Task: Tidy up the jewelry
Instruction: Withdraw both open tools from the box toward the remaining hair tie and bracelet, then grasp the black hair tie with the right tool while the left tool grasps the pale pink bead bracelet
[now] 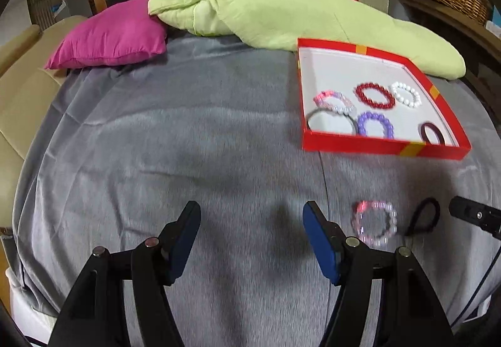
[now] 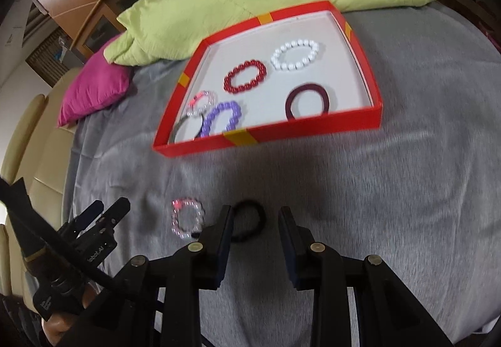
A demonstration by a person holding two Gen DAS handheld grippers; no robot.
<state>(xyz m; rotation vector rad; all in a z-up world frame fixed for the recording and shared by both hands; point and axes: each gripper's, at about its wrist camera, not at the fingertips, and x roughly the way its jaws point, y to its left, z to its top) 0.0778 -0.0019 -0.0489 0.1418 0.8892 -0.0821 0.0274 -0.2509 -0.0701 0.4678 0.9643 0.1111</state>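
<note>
Red box (image 2: 300, 123) on grey bedspread (image 2: 407, 190): six bracelets, silver bangle (image 2: 178, 131) half-hidden by its wall. Near, outside: blurred pink bead bracelet (image 2: 187, 218), black hair tie (image 2: 250, 221). Left gripper (image 1: 252, 221) fingers spread, empty; right gripper (image 2: 255, 225) fingers apart, empty.

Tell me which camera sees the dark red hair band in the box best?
The right wrist view. There the dark maroon elastic hair band lies as a nearly whole loop on the white floor of the red cardboard box, only its near edge cut by the wall. In the left wrist view, the hair band sits small and half hidden.
</note>
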